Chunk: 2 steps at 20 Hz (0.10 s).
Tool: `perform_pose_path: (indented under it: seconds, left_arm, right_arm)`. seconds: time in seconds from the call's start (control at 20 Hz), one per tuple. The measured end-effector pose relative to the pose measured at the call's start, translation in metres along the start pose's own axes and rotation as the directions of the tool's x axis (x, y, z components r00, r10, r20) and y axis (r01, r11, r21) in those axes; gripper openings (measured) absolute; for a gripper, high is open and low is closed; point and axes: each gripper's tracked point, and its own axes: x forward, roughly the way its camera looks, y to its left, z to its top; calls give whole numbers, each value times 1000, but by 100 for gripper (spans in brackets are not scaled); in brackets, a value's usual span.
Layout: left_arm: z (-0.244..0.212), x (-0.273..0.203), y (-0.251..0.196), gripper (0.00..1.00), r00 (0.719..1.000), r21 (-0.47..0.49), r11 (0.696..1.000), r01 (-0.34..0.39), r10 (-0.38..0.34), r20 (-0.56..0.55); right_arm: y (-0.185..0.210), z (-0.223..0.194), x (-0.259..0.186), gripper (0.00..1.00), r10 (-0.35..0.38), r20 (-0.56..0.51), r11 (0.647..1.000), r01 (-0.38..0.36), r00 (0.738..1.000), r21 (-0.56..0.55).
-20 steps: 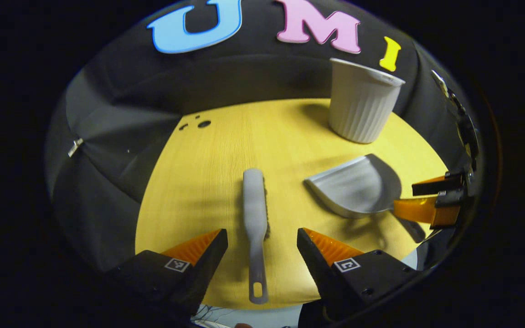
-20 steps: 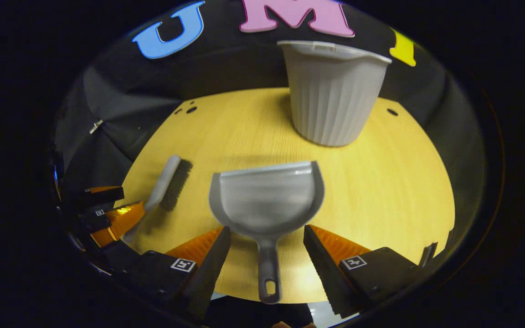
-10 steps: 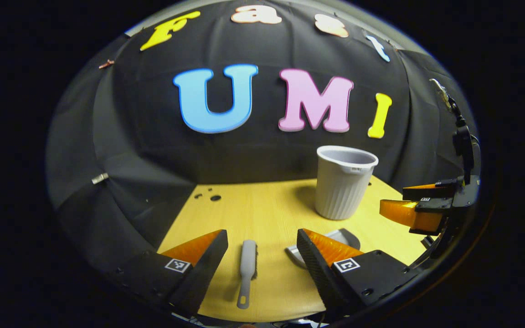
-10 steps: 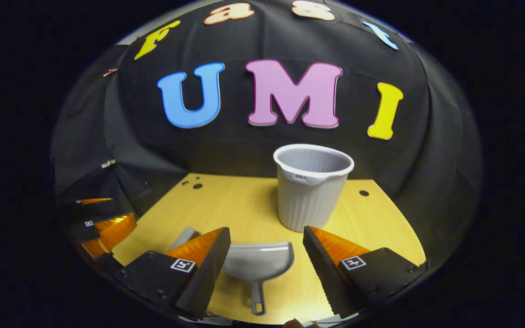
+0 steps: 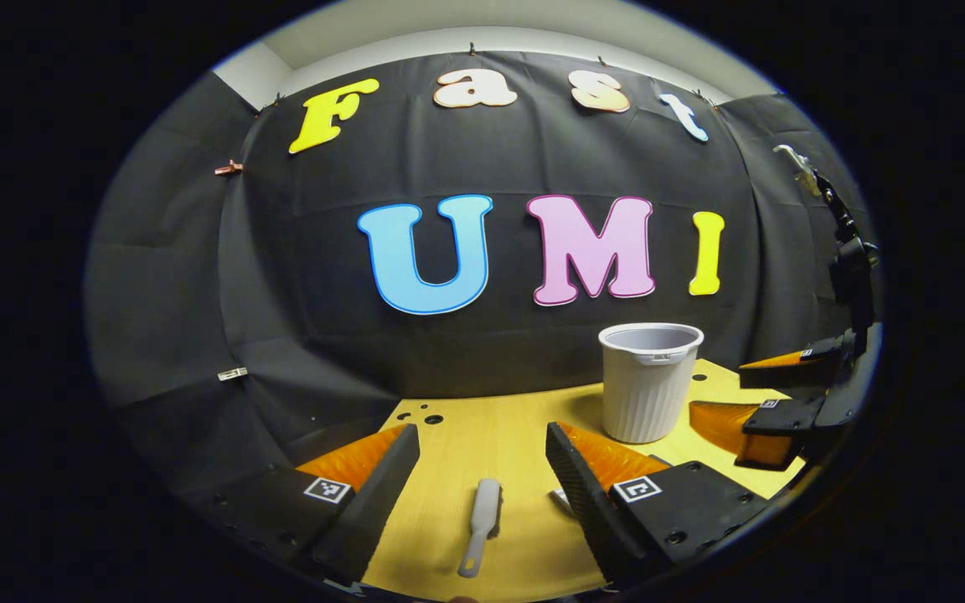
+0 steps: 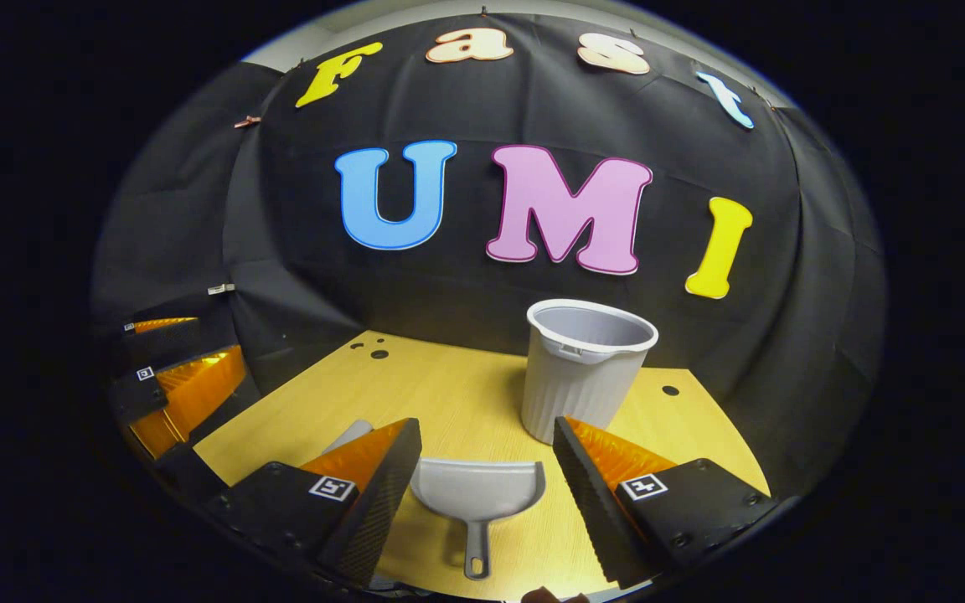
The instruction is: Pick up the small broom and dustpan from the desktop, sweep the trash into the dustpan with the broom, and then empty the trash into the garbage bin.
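Broom [image 5: 482, 523] lies flat on the surface [image 5: 491, 435], between the spread fingers of our left gripper [image 5: 482, 452], untouched; dustpan [image 6: 479, 498] likewise sits between the parted fingers of our right gripper [image 6: 487, 448], handle toward us. Nearer us than the ribbed grey plastic garbage bin [image 6: 585, 368], both rest on pale yellow wood grain; black cloth hangs behind the bin

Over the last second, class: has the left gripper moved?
Yes. The left gripper has drawn up and back: the broom lying on the desktop looks smaller between its open fingers, and more wall shows.
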Motion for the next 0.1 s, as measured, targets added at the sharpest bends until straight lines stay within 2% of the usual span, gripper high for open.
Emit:
perform_pose_path:
  seconds: [0.1]
  left_arm:
    - [-2, 3, -6, 98, 1000, -10, 1000, 22, -22, -11]
  right_arm:
    - [0, -2, -1, 98, -6, -8, 1000, 6, 1000, -4]
